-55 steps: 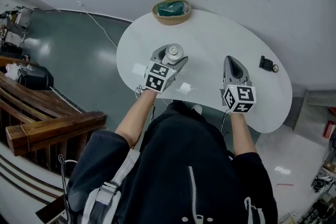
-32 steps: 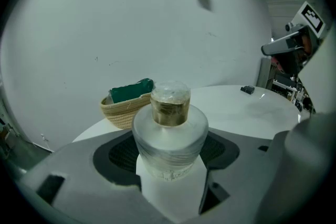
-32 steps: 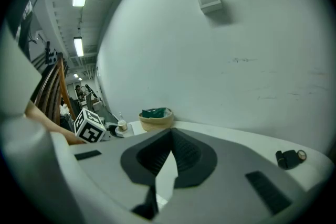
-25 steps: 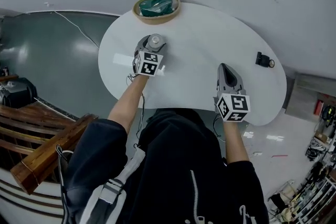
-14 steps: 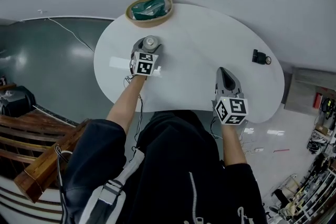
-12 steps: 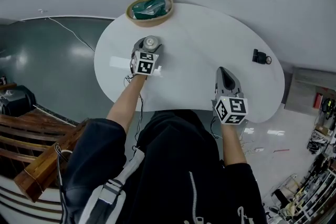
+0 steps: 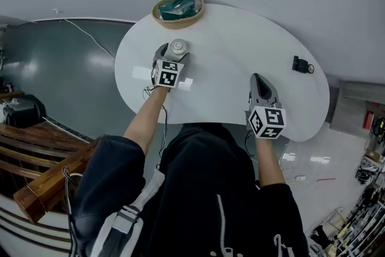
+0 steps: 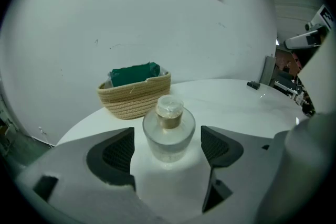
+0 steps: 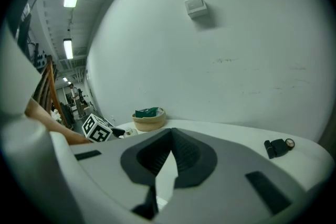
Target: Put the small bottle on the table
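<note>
Left gripper (image 8: 167,139): jaws wide, they've just been opening. Bottle (image 7: 178,47) stands upright on the table (image 7: 228,39) between them, with a gap to each pad (image 8: 118,152), so nothing grips it. Clear glass, round squat body, gold neck, clear stopper. It sits on the left part of the table, toward the far edge. The gripper comes at it from the near side, angled down.

Just beyond the bottle, at the far rim, is a woven basket (image 7: 175,22) with something green (image 7: 179,5) in it. It is near the bottle, not touching.

Right gripper (image 7: 257,77): jaws closed down until the tips meet, nothing between them. It is over the near right part of the table, pointing to the far side, well apart from the bottle. Can't tell if it rests on the top.

Far right: small black item (image 7: 301,64) with a round end lies on the table, away from both grippers.
</note>
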A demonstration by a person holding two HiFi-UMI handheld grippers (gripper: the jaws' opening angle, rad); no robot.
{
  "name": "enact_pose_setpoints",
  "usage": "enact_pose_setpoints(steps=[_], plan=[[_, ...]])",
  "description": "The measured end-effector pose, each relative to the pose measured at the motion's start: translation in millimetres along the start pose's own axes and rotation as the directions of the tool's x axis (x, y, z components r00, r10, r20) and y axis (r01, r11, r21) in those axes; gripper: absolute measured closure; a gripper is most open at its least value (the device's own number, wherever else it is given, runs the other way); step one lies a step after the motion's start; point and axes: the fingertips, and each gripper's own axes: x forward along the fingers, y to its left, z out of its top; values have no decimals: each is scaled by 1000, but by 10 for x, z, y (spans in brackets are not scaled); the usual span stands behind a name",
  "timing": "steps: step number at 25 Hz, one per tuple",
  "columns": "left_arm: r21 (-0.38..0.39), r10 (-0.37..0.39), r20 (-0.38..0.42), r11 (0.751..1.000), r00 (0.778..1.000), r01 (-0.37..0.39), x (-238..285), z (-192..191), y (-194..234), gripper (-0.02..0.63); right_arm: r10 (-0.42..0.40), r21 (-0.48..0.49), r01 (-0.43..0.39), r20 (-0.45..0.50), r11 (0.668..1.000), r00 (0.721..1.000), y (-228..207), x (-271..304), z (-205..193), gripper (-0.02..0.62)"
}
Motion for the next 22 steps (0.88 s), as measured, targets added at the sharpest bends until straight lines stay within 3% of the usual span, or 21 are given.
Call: enact_pose_setpoints(steps=[3,6,10,14,22], plan=[[5,33,16,999,999,-33,-257,15,-27,232,15,-9,-14,24,1000,1000,5,-20,42,592],[47,44,56,998,997,-47,-552,119,-183,315,36,-20,-35,50,999,998,6,-89,101,592],[64,18,118,998,993,-26,-890,339,-457,457,49,-42,-46,91,998,995,-12,-182,196,594],[34,-4,153,999,988,-2,-1221,558,-758,589,69,-34,-66,120,997,990,-29,-287,255,593],[32,-66,311,998,948,59,-1689,1025,-1186,598,96,-79,-83,175,993,980,-31,-492,412,594]])
